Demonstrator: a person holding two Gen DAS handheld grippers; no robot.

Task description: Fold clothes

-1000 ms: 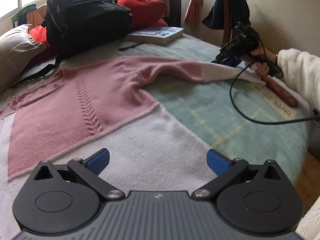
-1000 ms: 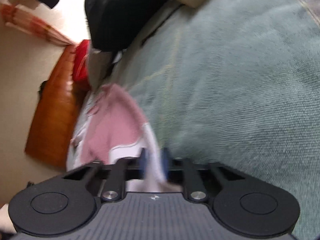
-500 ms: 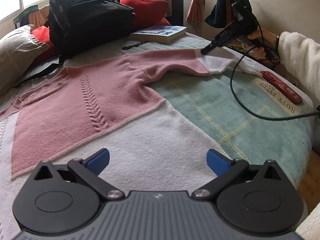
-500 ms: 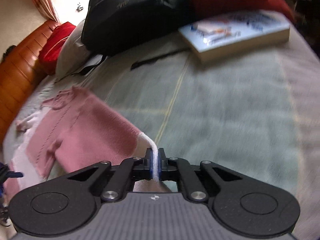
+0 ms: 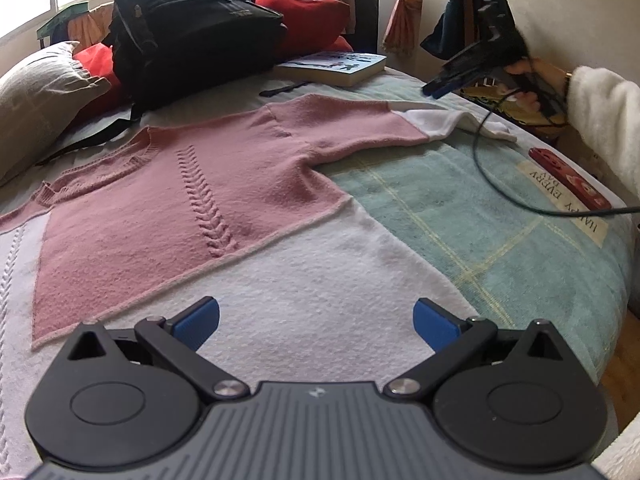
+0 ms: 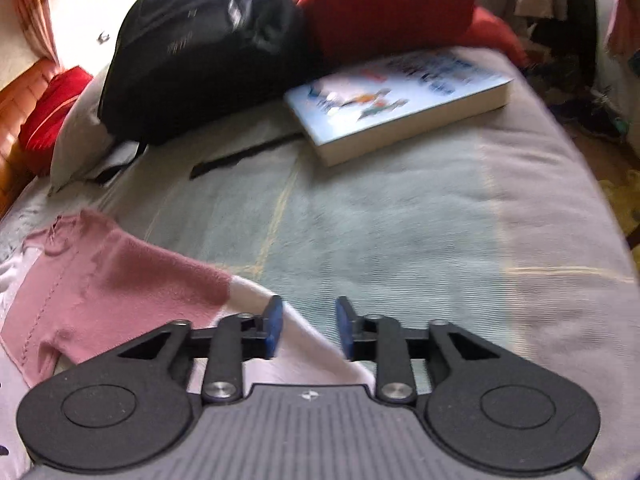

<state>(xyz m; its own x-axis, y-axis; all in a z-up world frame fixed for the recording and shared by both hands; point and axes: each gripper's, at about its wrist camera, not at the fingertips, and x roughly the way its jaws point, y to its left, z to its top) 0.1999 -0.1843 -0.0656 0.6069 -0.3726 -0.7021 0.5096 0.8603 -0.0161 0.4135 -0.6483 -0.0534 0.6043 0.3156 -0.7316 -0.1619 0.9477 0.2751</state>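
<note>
Opening, our right gripper (image 6: 306, 326) hangs above the white cuff (image 6: 304, 344), which seems, through blur, free of the pads. Only the left view shows the whole pink sweater (image 5: 208, 200) flat ahead of our wide-open, empty left gripper (image 5: 316, 322).

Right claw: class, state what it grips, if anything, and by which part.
Nothing is gripped. The right claw is opening, with the sweater's white cuff lying loose between its pads, no longer pinched.

A black backpack (image 5: 192, 32) is seen on the bed (image 5: 500, 248); a book (image 5: 332, 66) lies just beside it, red cushions (image 5: 308, 16) behind.
</note>
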